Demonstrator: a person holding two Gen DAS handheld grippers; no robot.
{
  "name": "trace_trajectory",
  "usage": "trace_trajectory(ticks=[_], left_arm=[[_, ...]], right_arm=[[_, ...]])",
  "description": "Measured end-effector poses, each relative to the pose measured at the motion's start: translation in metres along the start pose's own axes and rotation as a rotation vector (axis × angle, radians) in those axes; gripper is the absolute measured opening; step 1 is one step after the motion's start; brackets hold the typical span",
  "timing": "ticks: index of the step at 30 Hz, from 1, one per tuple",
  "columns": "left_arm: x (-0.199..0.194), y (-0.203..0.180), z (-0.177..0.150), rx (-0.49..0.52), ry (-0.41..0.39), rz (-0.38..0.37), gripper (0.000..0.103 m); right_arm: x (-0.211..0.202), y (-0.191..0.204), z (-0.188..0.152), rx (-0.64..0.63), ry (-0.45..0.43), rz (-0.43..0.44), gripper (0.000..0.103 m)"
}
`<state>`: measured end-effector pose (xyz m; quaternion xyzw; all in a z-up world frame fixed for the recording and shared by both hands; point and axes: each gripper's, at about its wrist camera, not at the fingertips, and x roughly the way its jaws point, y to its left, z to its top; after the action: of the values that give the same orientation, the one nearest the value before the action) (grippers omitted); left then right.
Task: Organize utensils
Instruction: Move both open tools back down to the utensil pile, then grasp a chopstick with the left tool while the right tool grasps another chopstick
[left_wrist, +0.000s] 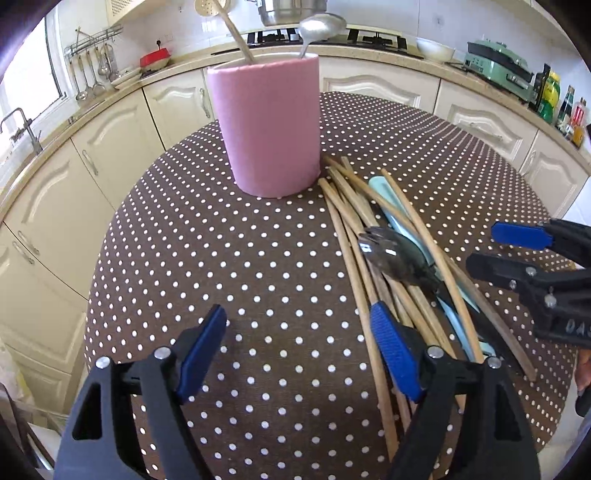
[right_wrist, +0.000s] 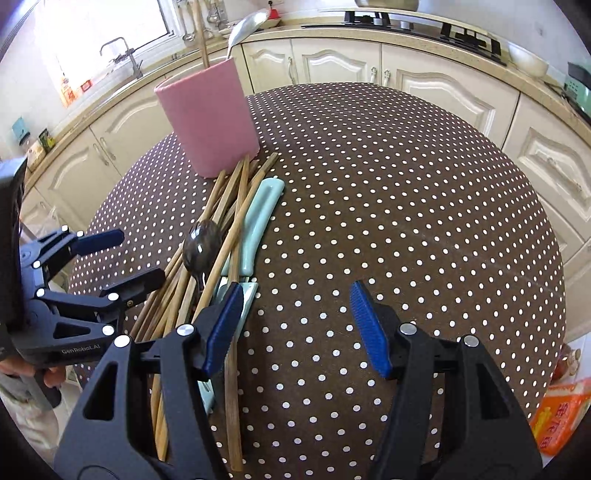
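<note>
Kitchen cabinets ring your dotted bench (left_wrist: 221, 258); the pile (left_wrist: 391, 258) lies beside the pink holder (left_wrist: 266, 125). Both tools, left (left_wrist: 299, 354) and right (right_wrist: 295, 328), hang spread and empty. Next, pinch one chopstick and lift it holderward.

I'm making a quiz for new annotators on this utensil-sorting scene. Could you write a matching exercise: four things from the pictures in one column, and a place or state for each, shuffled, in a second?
Things:
1. pink holder
2. metal spoon
3. ladle
4. left gripper

Places or states:
A. standing inside the holder
B. lying on top of the chopstick pile
C. open, nothing between its fingers
D. upright on the dotted tablecloth

Pairs: 1-D, 2-B, 3-A, 4-C
</note>
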<state>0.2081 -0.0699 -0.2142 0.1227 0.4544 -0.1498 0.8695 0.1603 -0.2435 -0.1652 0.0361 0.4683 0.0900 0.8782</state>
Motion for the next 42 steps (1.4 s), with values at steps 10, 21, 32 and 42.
trace_trajectory(ticks=[10,21,32,42], left_arm=[[0.004,-0.023,0.016,0.054,-0.005,0.017,0.049],[-0.002,-0.008,0.002,-0.062,0.004,-0.118,0.005],[-0.026,0.032,-0.042,-0.214,0.042,-0.179,0.005],[-0.005,0.046,-0.013,-0.222,0.121,-0.218,0.006]], right_arm=[[0.001,0.013,0.006,-0.049,-0.002,-0.009,0.06],[0.004,0.024,0.01,-0.115,0.04,0.007,0.035],[0.018,0.025,0.013,-0.124,0.083,0.017,0.017],[0.012,-0.012,0.006,-0.085,0.125,-0.062,0.007]])
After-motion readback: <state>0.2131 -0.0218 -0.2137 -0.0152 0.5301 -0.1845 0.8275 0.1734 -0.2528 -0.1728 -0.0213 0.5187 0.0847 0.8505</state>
